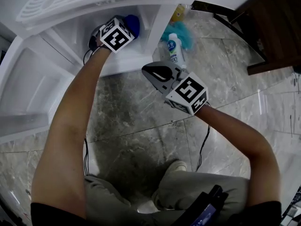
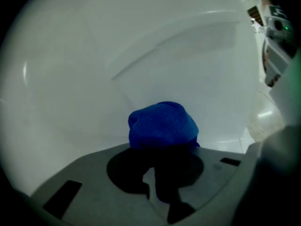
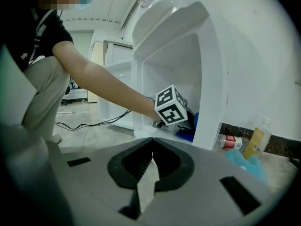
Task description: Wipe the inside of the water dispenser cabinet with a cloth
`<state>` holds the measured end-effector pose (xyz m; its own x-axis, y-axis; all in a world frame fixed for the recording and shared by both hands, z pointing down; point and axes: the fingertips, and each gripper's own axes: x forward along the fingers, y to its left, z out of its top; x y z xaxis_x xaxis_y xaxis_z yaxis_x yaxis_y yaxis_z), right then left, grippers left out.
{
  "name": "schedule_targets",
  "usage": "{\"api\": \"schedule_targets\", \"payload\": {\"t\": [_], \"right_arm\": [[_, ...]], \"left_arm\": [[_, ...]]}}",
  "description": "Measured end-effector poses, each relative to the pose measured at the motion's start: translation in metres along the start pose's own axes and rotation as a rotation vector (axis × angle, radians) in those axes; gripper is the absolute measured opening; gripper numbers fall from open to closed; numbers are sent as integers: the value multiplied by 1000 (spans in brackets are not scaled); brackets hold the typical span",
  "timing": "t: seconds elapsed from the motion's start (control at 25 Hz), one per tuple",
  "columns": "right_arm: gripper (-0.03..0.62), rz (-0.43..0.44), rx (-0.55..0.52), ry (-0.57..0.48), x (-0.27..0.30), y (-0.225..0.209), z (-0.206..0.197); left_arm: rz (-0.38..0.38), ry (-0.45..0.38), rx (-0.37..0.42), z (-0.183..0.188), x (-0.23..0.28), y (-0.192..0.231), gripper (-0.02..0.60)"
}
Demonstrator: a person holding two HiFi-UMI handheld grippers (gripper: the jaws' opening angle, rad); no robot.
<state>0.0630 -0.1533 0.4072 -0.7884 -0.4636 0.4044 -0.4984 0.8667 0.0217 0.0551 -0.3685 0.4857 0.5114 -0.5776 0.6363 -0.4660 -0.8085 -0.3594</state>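
The left gripper is clamped on the bunched blue cloth, which bulges straight ahead of its jaws inside the white cabinet, facing the back wall. The right gripper, jaws together and empty, hangs outside the cabinet, so the wiping likely falls to the left.

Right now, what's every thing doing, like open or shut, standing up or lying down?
left gripper, shut on the blue cloth, inside the cabinet.
blue cloth, bunched up, held in the jaws.
right gripper, shut, empty, outside the cabinet.
cabinet, open at the front.
yellow bottle, standing upright, cap on.
red-label bottle, lying on its side on the floor.
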Motion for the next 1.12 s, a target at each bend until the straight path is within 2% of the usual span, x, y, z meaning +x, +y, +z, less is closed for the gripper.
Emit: {"api": "schedule_targets", "payload": {"t": [0.12,0.24,0.32,0.4,0.64,0.72,0.8,0.88,1.04,1.12], "right_arm": [[-2,7,-1,4,-1,3,-1],[-2,11,-7,13,-3,4,-1],[-2,18,-12,11,-1,5,1],[-2,26,-20,7,1,9,6],[-2,86,-59,9,18,29,18],[-2,106,-72,10,22,38,22],[-2,125,-80,10,25,46,27],[-2,143,-90,11,29,54,31],[-2,179,-115,8,35,71,40],[-2,196,-126,7,38,77,44]], "left_arm": [[30,30,-55,-3,4,6,80],[59,27,-9,1,-5,7,80],[87,-2,23,12,-15,11,79],[106,-57,5,27,-28,15,78],[154,-212,-120,60,-75,35,78],[182,-303,-175,77,-99,43,78],[207,-417,-274,100,-125,53,78],[224,-519,-341,123,-149,58,78],[262,-655,-412,149,-175,53,78],[298,-694,-401,150,-180,50,78]]}}
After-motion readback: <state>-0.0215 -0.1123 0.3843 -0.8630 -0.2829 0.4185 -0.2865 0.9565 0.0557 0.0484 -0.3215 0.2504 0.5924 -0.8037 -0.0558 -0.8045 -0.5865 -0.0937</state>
